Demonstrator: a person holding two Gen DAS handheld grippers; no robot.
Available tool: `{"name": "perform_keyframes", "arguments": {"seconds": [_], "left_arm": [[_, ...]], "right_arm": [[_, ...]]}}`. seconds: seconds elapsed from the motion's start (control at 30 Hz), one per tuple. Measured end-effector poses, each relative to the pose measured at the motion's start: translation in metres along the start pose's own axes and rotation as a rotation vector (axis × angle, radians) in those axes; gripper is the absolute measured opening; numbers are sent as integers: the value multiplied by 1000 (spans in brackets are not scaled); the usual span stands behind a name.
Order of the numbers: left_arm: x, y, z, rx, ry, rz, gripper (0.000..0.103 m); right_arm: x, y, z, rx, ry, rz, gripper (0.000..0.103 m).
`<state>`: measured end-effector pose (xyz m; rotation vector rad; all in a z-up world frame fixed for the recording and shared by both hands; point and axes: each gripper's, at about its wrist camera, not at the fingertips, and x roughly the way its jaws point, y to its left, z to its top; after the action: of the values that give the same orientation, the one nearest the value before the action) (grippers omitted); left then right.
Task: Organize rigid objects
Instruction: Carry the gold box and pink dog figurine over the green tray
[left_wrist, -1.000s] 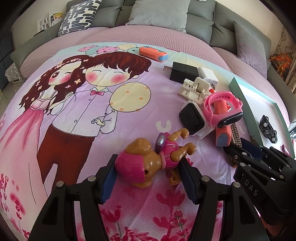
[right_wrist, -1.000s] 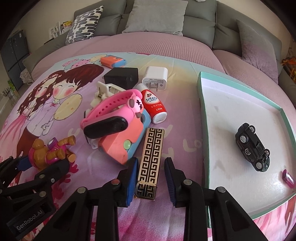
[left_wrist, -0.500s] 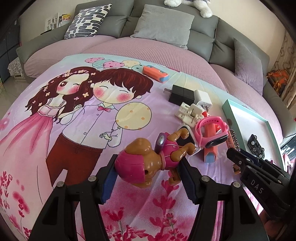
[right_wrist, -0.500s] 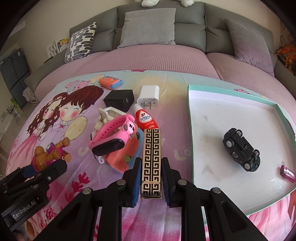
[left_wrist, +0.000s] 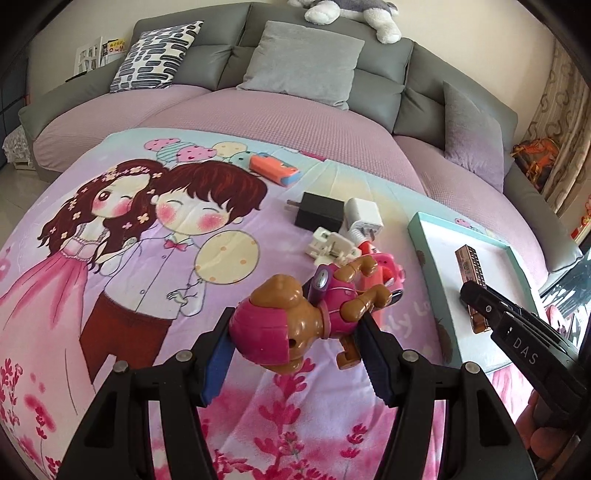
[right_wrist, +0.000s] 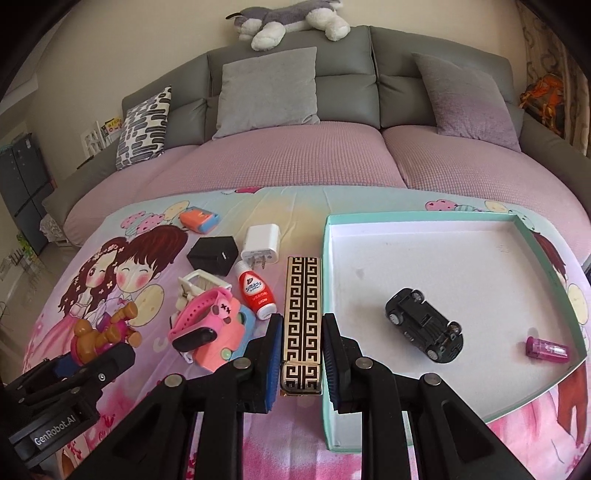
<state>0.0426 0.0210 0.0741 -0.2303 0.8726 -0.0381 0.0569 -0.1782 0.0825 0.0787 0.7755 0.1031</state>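
Observation:
My left gripper (left_wrist: 295, 354) is shut on a brown and pink toy dog (left_wrist: 295, 325), lifted off the cartoon blanket (left_wrist: 110, 258). In the right wrist view my right gripper (right_wrist: 300, 354) is shut on a long gold bar with a black key pattern (right_wrist: 301, 314), raised beside the left wall of the teal-rimmed white tray (right_wrist: 443, 218). The tray holds a black toy car (right_wrist: 424, 325) and a small magenta piece (right_wrist: 546, 350). The left gripper (right_wrist: 74, 373) with the dog (right_wrist: 99, 332) shows at the left there; the right gripper with the bar (left_wrist: 471, 266) shows over the tray (left_wrist: 436, 266) in the left wrist view.
On the blanket lie a pink watch on a pink case (right_wrist: 207, 325), a red and white bottle (right_wrist: 255, 291), a white clip (right_wrist: 199, 284), a black charger (right_wrist: 214, 254), a white charger (right_wrist: 260, 245) and an orange and blue box (right_wrist: 197, 219). A grey sofa with cushions (right_wrist: 269, 88) stands behind.
Both grippers rose. The right one closed on the gold bar and lifted it off the blanket toward the tray. The left one carried the toy dog upward.

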Motion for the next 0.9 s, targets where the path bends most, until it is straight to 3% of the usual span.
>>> {"name": "perform_keyframes", "arguments": {"seconds": [0.47, 0.73, 0.9], "left_arm": [[-7, -104, 39, 222, -41, -74, 65], [18, -169, 23, 317, 19, -133, 65], [31, -193, 13, 346, 49, -122, 65]], "right_arm": [[-22, -118, 9, 201, -50, -207, 22], [-33, -161, 3, 310, -80, -233, 22], [-34, -175, -1, 343, -84, -229, 22]]}}
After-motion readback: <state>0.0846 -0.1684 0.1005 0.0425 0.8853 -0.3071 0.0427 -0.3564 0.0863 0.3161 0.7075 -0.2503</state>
